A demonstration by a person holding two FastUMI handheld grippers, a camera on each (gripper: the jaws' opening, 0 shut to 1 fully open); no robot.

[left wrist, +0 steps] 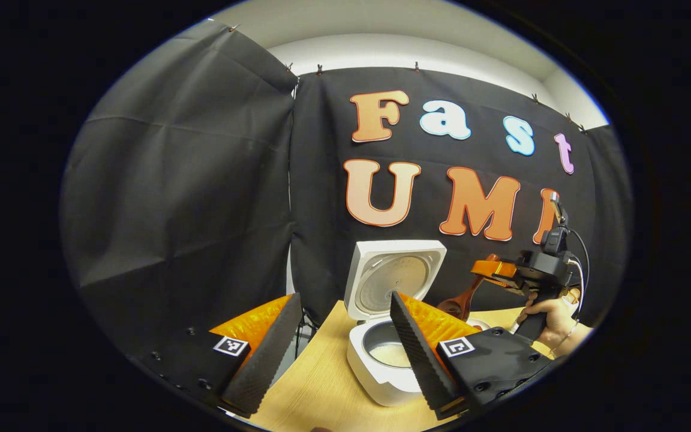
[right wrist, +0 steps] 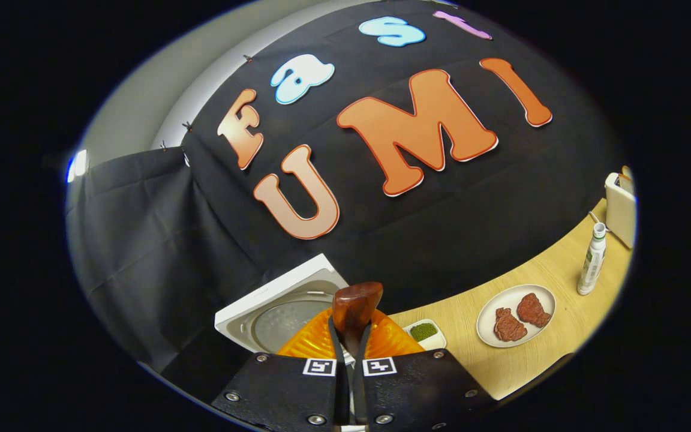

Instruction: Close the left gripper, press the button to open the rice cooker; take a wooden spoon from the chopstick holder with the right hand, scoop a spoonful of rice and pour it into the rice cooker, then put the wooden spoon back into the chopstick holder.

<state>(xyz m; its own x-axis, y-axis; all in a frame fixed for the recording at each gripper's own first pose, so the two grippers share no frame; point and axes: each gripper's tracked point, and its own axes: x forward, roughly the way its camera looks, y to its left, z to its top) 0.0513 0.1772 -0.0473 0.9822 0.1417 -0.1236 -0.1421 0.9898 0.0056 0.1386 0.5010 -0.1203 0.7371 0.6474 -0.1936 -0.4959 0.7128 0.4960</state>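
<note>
Rice cooker [left wrist: 388, 336] sits lid-up on surface [left wrist: 315, 384], rice inside. Right gripper [right wrist: 348, 360] is clamped on wooden spoon [right wrist: 354, 309], raised beside the cooker; left gripper [left wrist: 345, 354] is spread wide, holding nothing. Risk: spoon twists in the 2 fingers, misses holder.

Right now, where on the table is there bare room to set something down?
Bare table lies left of the open rice cooker, and between plate and bottle. Crowded between the cooker and the right gripper.
</note>
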